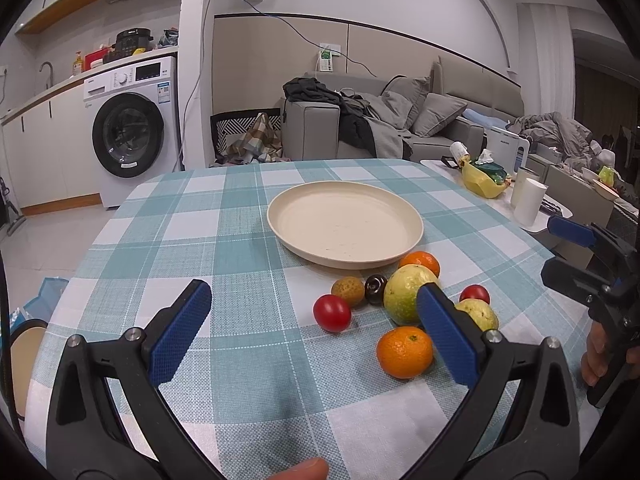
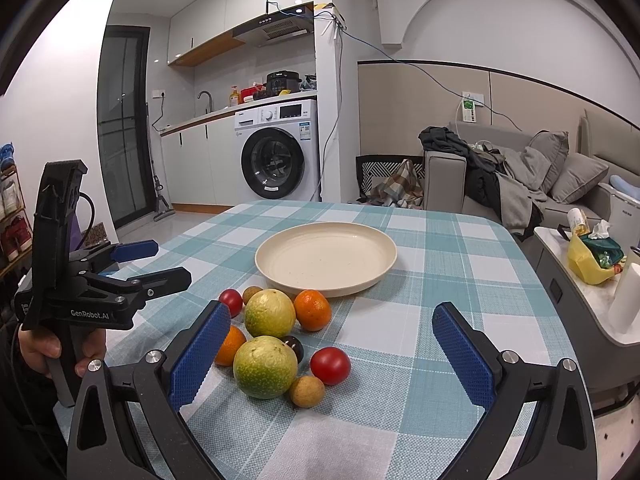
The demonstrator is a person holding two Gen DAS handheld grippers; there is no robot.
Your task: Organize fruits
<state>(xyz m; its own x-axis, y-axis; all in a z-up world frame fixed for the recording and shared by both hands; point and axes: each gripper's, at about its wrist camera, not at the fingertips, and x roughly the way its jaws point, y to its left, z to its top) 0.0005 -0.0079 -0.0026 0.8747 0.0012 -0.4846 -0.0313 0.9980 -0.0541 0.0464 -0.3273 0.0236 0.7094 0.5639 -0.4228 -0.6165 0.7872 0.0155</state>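
Observation:
An empty cream plate [image 1: 344, 225] [image 2: 326, 256] sits mid-table on the checked cloth. In front of it lies a cluster of fruit: two green guavas [image 1: 404, 294] [image 2: 265, 366], two oranges [image 1: 404, 352] [image 2: 313, 309], two red tomatoes [image 1: 332, 313] [image 2: 330, 365], small brown longans [image 1: 348, 291] [image 2: 307, 391] and a dark round fruit [image 1: 375, 289] [image 2: 294, 346]. My left gripper [image 1: 312, 326] is open and empty, left of the cluster. My right gripper [image 2: 332, 350] is open and empty, with the fruit between its fingers' lines.
The table's edges fall off left and far. A side table [image 2: 592, 312] to the right holds a yellow bag [image 2: 592, 260] and a paper roll [image 2: 628, 296]. A washing machine [image 1: 132, 132] and sofa [image 1: 400, 120] stand behind.

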